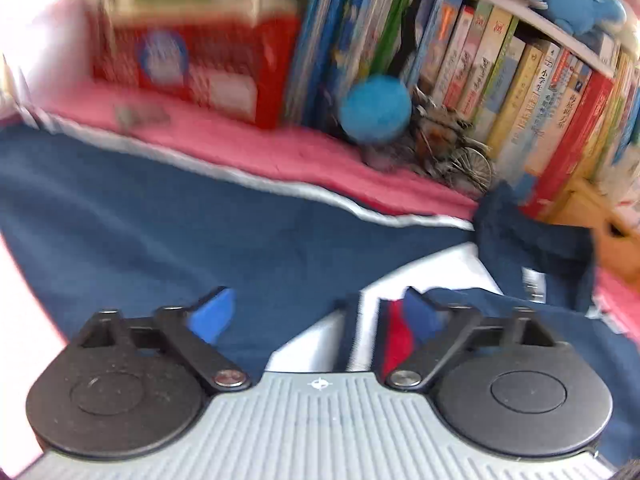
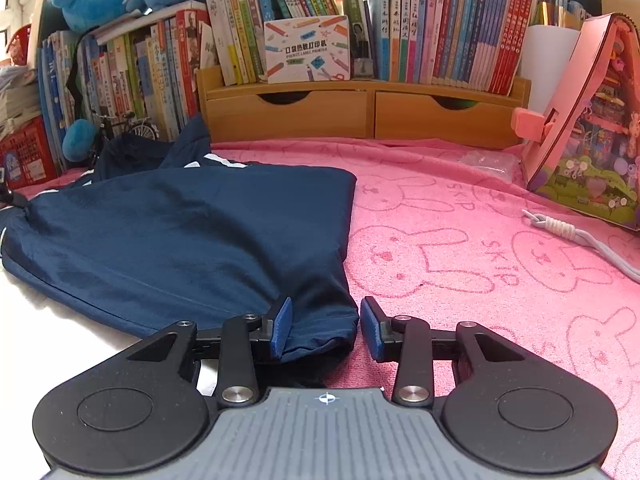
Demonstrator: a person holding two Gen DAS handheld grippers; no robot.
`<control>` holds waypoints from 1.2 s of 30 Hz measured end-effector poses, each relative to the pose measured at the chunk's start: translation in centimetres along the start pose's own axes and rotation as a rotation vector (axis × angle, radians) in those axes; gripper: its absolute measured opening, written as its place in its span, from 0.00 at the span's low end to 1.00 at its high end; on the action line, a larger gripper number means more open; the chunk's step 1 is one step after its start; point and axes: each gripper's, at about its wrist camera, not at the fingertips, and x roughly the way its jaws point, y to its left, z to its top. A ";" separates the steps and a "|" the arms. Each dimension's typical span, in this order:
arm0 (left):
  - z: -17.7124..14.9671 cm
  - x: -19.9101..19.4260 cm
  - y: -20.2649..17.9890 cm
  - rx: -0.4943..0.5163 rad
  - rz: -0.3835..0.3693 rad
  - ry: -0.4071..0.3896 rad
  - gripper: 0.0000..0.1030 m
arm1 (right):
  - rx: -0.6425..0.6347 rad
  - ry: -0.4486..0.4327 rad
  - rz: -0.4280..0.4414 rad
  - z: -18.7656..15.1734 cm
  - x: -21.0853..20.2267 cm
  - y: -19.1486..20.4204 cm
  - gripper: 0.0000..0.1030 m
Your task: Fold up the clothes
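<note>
A navy garment [image 2: 192, 236] with white trim lies spread on the pink rabbit-print towel [image 2: 480, 248]. Its near end, a cuff-like corner [image 2: 324, 320], sits between the blue pads of my right gripper [image 2: 326, 328], which is open around it. In the left wrist view the same navy garment [image 1: 180, 232] fills the middle, with a white panel and a red stripe [image 1: 396, 340] near my right-hand pad. My left gripper [image 1: 316, 316] hovers over this cloth, open wide, with nothing clamped. The left view is motion-blurred.
Rows of books [image 2: 440, 24] stand on a wooden drawer shelf [image 2: 360, 108] at the back. A colourful toy box [image 2: 592, 132] and a white cord [image 2: 568, 232] lie at the right. A blue plush [image 1: 376, 108], a miniature bicycle [image 1: 456, 152] and a red box [image 1: 192, 68] line the left edge.
</note>
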 end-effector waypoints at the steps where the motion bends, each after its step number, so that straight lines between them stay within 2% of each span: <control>1: -0.3 -0.9 -1.3 0.065 0.016 -0.061 0.67 | 0.003 0.000 0.002 0.0 0.0 0.0 0.38; 3: -0.8 -3.1 -5.0 0.207 -0.098 -0.135 0.65 | 0.010 -0.001 0.007 -0.1 0.0 -0.1 0.39; 7: -2.5 -5.9 -14.1 0.402 -0.423 -0.066 0.62 | 0.017 -0.002 0.012 -0.1 0.0 -0.2 0.39; 9: -4.1 -6.3 -19.0 0.527 -0.541 -0.018 0.41 | 0.027 -0.003 0.020 -0.1 0.0 -0.5 0.39; 13: -7.4 -5.8 -26.4 0.736 -0.610 0.024 0.33 | 0.040 -0.004 0.031 -0.1 0.0 -0.7 0.39; 17: -9.4 -4.2 -30.5 0.842 -0.612 0.082 0.33 | 0.044 -0.004 0.036 -0.1 -0.1 -0.7 0.41; 19: -10.6 -3.3 -32.0 0.892 -0.582 0.089 0.33 | 0.047 -0.004 0.039 -0.1 -0.1 -0.7 0.42; 21: -11.5 -2.3 -33.1 0.927 -0.549 0.089 0.33 | 0.049 -0.004 0.042 -0.1 -0.1 -0.7 0.43; 23: -11.6 -1.7 -34.1 0.934 -0.524 0.054 0.34 | 0.051 -0.004 0.044 -0.1 -0.1 -0.8 0.43; 28: -10.6 0.7 -35.9 0.895 -0.417 0.000 0.34 | 0.085 -0.008 0.076 -0.2 -0.2 -1.3 0.44; 32: -9.8 2.5 -37.3 0.882 -0.354 -0.054 0.37 | 0.113 -0.012 0.103 -0.2 -0.3 -1.8 0.49; 34: -8.6 3.3 -37.9 0.808 -0.326 -0.020 0.36 | 0.126 -0.014 0.116 -0.3 -0.3 -2.0 0.50; 36: -7.2 3.1 -37.7 0.726 -0.329 -0.018 0.36 | 0.140 -0.015 0.129 -0.3 -0.4 -2.3 0.50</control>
